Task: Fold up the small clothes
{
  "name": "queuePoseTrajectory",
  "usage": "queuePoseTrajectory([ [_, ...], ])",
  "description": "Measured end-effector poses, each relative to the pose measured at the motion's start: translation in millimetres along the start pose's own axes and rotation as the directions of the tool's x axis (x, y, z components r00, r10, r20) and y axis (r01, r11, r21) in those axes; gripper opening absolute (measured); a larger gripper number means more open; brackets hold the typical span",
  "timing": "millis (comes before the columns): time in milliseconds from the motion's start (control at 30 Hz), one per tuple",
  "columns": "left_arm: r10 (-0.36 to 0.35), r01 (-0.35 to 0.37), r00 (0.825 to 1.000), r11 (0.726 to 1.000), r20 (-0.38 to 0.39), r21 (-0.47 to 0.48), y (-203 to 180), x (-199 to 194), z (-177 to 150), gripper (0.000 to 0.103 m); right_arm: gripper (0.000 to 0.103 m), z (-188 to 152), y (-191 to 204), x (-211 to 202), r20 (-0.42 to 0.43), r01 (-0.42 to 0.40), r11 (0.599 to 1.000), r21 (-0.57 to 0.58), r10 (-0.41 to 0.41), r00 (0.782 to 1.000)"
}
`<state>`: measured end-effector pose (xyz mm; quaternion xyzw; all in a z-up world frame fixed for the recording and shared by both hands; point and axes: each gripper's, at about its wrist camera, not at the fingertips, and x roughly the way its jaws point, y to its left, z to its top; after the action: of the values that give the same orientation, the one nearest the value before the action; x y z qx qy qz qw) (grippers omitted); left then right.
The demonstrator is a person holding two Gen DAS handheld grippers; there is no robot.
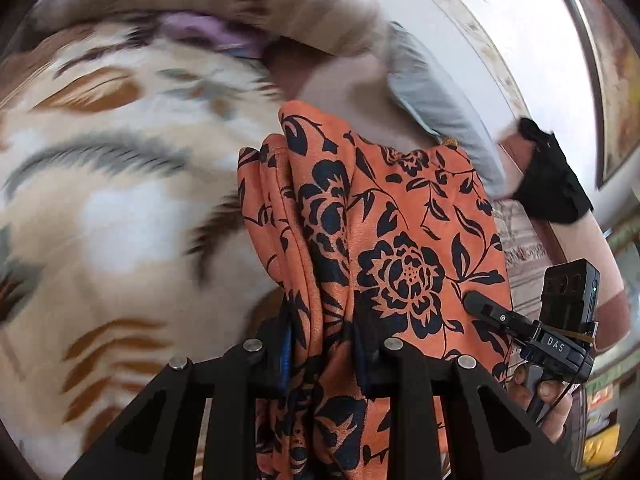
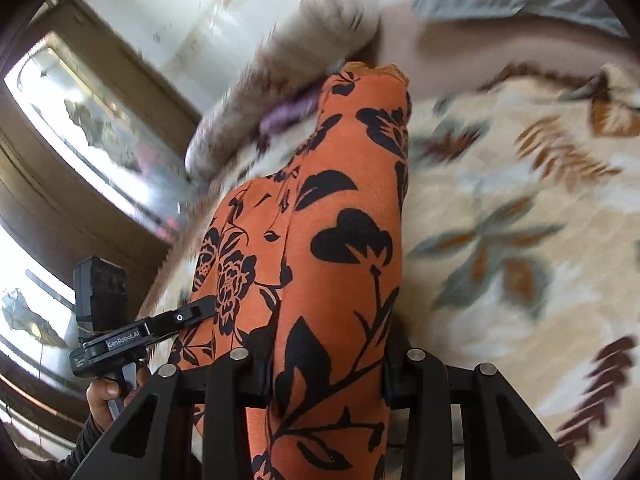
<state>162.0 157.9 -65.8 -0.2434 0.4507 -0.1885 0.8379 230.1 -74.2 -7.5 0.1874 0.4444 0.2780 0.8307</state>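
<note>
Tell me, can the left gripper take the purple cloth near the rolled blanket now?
Probably not: the left gripper is shut on the orange floral garment, which fills its fingers and hangs between it and the purple cloth.

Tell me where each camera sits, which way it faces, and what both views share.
Left wrist: rides the left gripper, facing along its fingers at the bunched orange floral garment over the patterned blanket; the right gripper and a hand show.
Right wrist: rides the right gripper, facing the same garment; the left gripper shows.
Shared: garment, blanket, grey pillow.
</note>
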Motion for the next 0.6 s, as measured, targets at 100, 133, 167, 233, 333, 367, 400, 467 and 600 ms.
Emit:
queuePoseTrajectory([
  [100, 0.015, -0.013, 0.998, 0.999, -0.056, 0.030, -17, 35, -2, 0.028, 0.040, 2, -45, -13, 0.021, 0.025, 0.996, 0.087, -0.027, 0.999],
  [133, 0.036, -0.033, 0.995, 0.999, -0.090, 0.034, -18, 48, -5, 0.031, 0.042, -1, -58, -13, 0.017, 0.039, 0.993, 0.114, -0.041, 0.999],
  [167, 0.076, -0.072, 0.989, 0.997, -0.128, 0.040, -17, 64, -9, 0.032, 0.045, -8, -79, -10, -0.006, 0.056, 0.986, 0.160, -0.056, 0.998],
  [233, 0.173, -0.166, 0.966, 0.985, -0.195, 0.053, -11, 90, -19, 0.033, 0.050, -26, -123, -1, -0.052, 0.135, 0.949, 0.283, -0.126, 0.991],
  [333, 0.204, -0.197, 0.964, 0.979, -0.172, 0.058, -4, 76, -28, 0.050, 0.068, -44, -151, -10, -0.020, 0.134, 0.917, 0.376, -0.136, 0.991],
  [367, 0.220, -0.210, 0.964, 0.974, -0.148, 0.079, -4, 65, -29, 0.050, 0.068, -44, -151, -16, 0.005, 0.125, 0.917, 0.380, -0.137, 0.991],
  [400, 0.239, -0.226, 0.963, 0.968, -0.122, 0.109, -4, 50, -32, 0.050, 0.068, -43, -148, -27, 0.048, 0.132, 0.922, 0.365, -0.160, 0.986],
  [467, 0.250, -0.237, 0.966, 0.958, -0.066, 0.163, -1, 22, -37, 0.050, 0.068, -36, -136, -47, 0.128, 0.127, 0.932, 0.340, -0.180, 0.975],
  [600, 0.256, -0.233, 0.965, 0.939, -0.061, 0.253, 2, -3, -64, 0.050, 0.069, -29, -93, -52, 0.180, -0.021, 0.963, 0.270, -0.029, 0.983],
])
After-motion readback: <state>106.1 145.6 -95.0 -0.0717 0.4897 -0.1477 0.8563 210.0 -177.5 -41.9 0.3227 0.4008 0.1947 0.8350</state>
